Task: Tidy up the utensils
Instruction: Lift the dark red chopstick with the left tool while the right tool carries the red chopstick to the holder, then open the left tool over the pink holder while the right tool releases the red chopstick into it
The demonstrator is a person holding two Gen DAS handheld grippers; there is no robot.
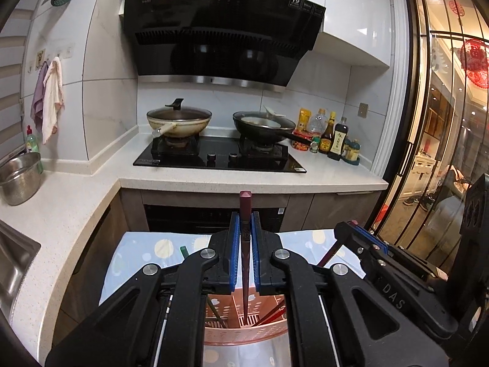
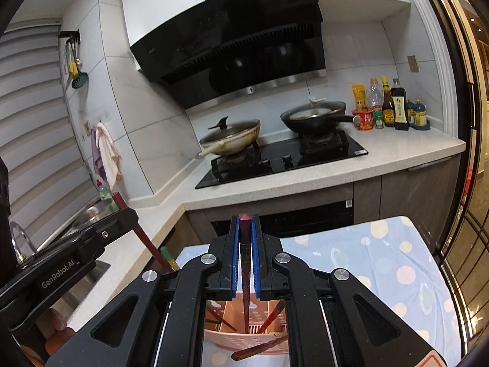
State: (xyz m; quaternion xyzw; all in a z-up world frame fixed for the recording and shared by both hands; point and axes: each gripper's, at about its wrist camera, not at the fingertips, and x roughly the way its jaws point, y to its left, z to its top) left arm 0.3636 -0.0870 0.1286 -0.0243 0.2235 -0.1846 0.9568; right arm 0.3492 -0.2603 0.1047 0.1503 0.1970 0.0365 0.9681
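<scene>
My left gripper (image 1: 244,223) is shut on a dark red chopstick (image 1: 245,263) that stands upright, its lower tip inside a pink perforated utensil holder (image 1: 244,333). My right gripper (image 2: 244,226) is shut on another dark red chopstick (image 2: 245,260), also upright with its tip in the same pink holder (image 2: 244,341). Several more chopsticks lean inside the holder, and one (image 2: 259,348) lies across its front rim. A green-tipped utensil (image 1: 183,252) shows left of the holder. Each gripper shows in the other's view, the right one (image 1: 351,229) and the left one (image 2: 122,217).
The holder stands on a table with a blue dotted cloth (image 2: 382,263). Behind it is a white counter (image 1: 244,180) with a gas hob, a lidded wok (image 1: 178,119) and a black pan (image 1: 262,125). Sauce bottles (image 1: 333,137) stand right. A steel pot (image 1: 20,177) and sink are left.
</scene>
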